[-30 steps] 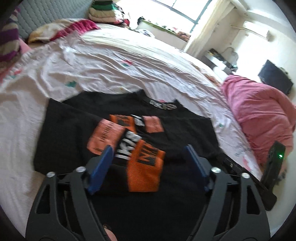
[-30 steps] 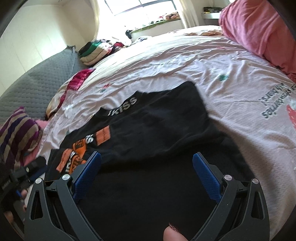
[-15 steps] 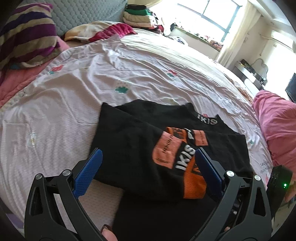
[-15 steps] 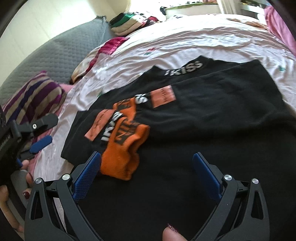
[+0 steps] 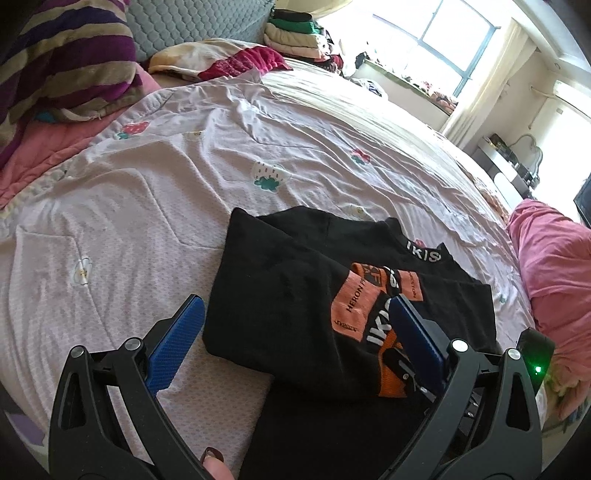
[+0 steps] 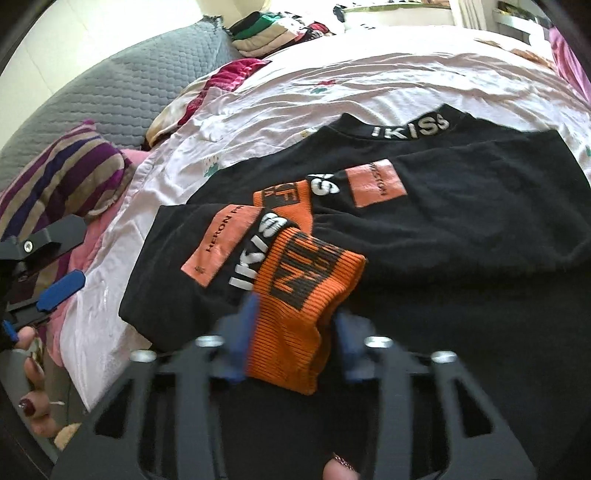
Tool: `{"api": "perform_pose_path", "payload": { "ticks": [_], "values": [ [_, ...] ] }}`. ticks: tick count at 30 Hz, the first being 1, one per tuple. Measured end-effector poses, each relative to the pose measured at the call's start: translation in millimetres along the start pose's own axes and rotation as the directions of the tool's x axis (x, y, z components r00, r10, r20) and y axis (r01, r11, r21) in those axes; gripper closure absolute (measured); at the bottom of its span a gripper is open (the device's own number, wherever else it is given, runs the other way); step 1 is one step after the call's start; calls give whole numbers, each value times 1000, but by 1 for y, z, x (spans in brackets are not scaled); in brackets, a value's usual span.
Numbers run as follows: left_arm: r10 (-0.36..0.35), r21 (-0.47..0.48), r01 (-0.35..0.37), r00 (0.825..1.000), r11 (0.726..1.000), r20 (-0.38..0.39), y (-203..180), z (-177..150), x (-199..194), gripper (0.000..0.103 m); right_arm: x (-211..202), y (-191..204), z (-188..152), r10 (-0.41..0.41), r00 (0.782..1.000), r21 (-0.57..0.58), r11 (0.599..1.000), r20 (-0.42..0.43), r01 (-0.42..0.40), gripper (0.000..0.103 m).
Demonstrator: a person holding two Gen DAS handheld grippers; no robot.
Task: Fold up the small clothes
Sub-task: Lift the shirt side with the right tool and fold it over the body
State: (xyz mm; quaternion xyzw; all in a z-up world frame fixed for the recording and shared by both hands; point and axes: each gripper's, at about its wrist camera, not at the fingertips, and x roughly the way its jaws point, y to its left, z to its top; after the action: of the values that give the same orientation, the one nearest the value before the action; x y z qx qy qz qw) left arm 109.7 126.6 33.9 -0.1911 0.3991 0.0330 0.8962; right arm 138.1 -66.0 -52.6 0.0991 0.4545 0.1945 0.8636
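**A sunlit bedroom with a wide bed**

A pale pink bedsheet (image 5: 155,206) printed with small flowers fills the middle of both views. At upper left, a grey quilted headboard (image 6: 110,92) stands behind a striped pillow (image 5: 62,62). Folded clothes (image 5: 295,33) are stacked at top centre. A large window (image 5: 436,40) at upper right pours in bright daylight beside a pale curtain (image 5: 484,85). A pink blanket (image 5: 554,266) lies bunched at the right edge.

Black hand-held gripper (image 5: 295,325) frames, blue textured pads (image 5: 177,347), silver screws, dark-red painted nails.
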Motion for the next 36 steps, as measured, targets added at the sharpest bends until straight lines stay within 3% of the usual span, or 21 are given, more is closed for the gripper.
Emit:
{"api": "perform_pose_path", "payload": {
  "ticks": [2,18,36],
  "values": [
    [-3,-15,3,1000,1000,5,4,2,-2,10,-4,8,3,-4,1000,-45,999,20,4,94],
    [-9,-65,10,1000,998,16,18,5,-7,10,-65,31,55,22,985,-232,973,172,18,96],
    [4,-17,-4,1000,1000,13,0,0,3,10,-109,-36,79,-104,949,-170,972,296,159,97]
  ]
}}
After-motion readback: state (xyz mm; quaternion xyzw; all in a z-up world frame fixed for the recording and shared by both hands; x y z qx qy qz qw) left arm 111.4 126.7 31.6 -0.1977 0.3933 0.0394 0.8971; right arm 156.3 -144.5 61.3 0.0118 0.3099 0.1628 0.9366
